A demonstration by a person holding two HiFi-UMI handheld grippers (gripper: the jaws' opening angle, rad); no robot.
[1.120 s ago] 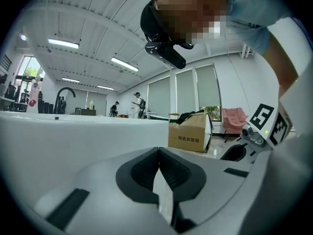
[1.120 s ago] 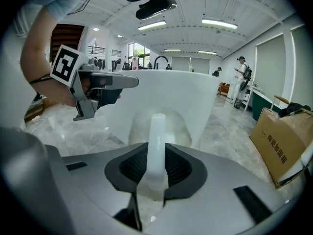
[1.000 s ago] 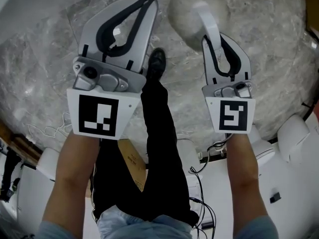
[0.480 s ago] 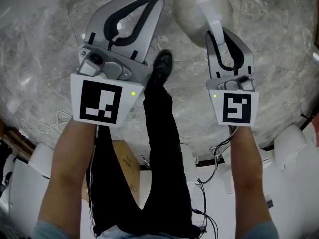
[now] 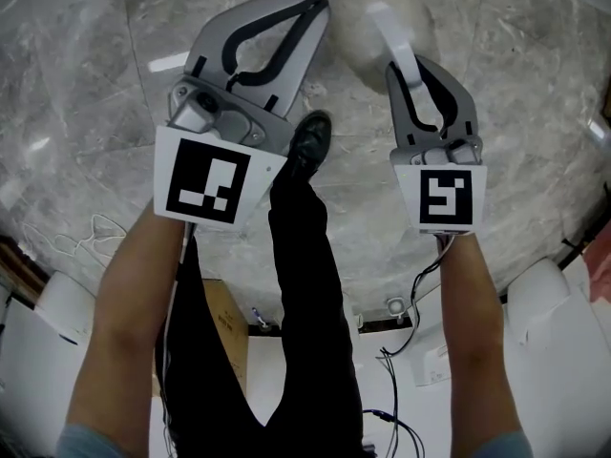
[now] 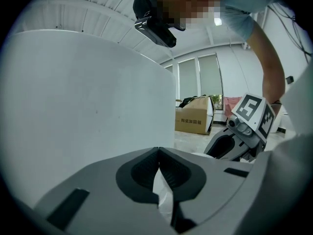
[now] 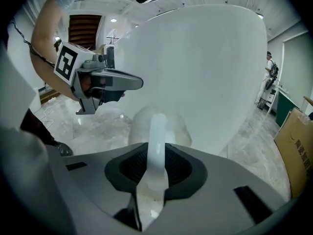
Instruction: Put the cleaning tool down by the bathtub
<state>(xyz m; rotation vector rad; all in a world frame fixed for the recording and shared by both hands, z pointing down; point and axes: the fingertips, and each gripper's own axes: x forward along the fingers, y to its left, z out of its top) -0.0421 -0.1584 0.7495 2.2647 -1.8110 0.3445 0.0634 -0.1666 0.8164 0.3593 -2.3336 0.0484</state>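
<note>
A grey marble floor (image 5: 86, 103) spreads underfoot, a brown cardboard box (image 6: 194, 115) sits near tall shaded windows (image 6: 199, 77), and another person (image 7: 270, 70) stands far off.

Left tongs (image 5: 318, 6) closed (tips touching), right tongs (image 5: 409, 68) clamped, side by side

The floor (image 5: 535, 113) is grey marble veined with white. The bathtub (image 7: 205, 72) is plain white. The tool (image 5: 382, 25) has a milky white handle and a pale, fluffy head. The left hand-held gripper (image 5: 316, 4) and right hand-held gripper (image 5: 412, 69) are light grey with black ribbed pads (image 7: 131, 169). Each cube (image 5: 202, 181) is white with black squares. Trousers (image 5: 305, 284) and shoe (image 5: 310, 141) are black, and the box (image 6: 193, 116) is brown.
</note>
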